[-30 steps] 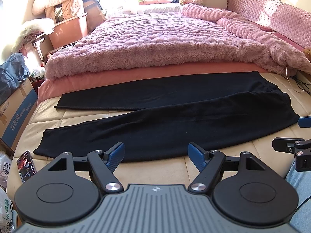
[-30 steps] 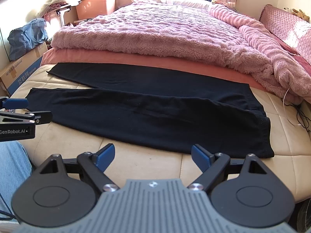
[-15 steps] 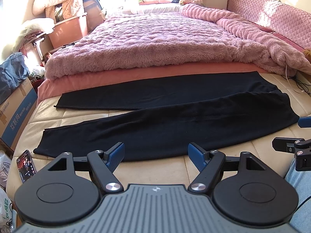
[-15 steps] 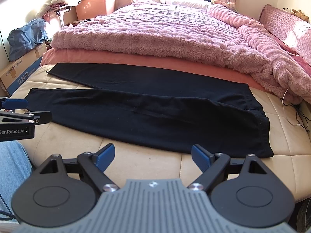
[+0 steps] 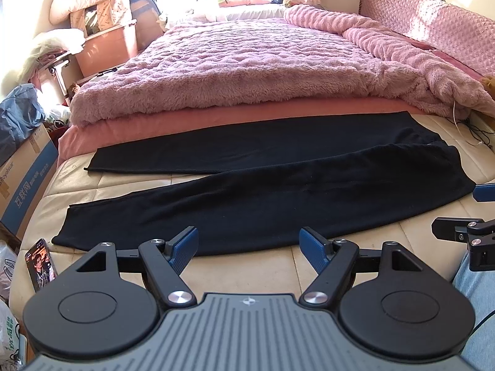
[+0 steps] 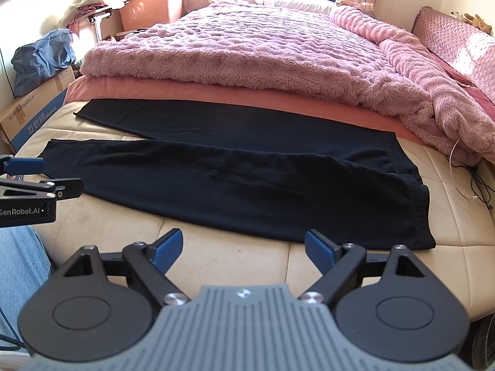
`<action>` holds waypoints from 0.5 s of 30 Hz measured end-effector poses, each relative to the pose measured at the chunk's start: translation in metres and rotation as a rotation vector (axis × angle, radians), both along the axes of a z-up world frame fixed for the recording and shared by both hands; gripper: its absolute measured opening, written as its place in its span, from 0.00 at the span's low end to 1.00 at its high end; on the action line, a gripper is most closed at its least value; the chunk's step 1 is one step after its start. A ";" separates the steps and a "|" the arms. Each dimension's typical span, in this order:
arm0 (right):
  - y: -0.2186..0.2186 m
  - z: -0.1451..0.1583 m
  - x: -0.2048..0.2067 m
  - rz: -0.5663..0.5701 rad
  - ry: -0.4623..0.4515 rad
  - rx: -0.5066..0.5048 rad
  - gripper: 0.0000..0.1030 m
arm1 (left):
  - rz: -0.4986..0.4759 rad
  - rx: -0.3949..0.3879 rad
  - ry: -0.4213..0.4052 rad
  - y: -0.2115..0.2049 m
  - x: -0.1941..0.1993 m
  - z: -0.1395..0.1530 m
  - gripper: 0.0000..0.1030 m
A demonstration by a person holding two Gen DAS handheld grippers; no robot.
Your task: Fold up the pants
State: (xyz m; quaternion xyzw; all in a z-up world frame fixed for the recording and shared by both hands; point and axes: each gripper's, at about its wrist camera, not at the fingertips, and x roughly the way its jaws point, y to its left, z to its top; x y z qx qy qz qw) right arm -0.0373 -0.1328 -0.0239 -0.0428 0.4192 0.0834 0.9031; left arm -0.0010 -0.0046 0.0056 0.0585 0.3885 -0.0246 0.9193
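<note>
Black pants [image 5: 278,198] lie flat on the cream mattress [image 5: 247,262], legs spread in a V toward the left, waistband at the right [image 6: 417,213]. My left gripper [image 5: 249,245] is open and empty, hovering just in front of the near leg's front edge. My right gripper [image 6: 243,247] is open and empty, just in front of the near edge of the pants [image 6: 247,191] close to the waist. Each gripper shows at the edge of the other's view: the right one [image 5: 464,232] and the left one [image 6: 31,185].
A fluffy pink blanket [image 5: 247,71] covers the bed behind the pants. A phone [image 5: 40,262] lies at the mattress's left front corner. A cardboard box [image 5: 24,179] and storage bins stand left of the bed. A charging cable [image 6: 473,179] lies right of the waistband.
</note>
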 end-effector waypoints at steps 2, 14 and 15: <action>0.001 0.000 0.001 0.000 0.001 -0.001 0.80 | 0.000 0.000 0.000 -0.001 0.000 0.000 0.84; 0.001 0.000 0.001 0.000 0.001 -0.001 0.80 | 0.000 0.000 0.000 0.000 0.000 0.001 0.84; 0.001 0.000 0.001 0.000 0.001 0.000 0.80 | 0.000 0.000 0.000 0.000 0.001 0.001 0.84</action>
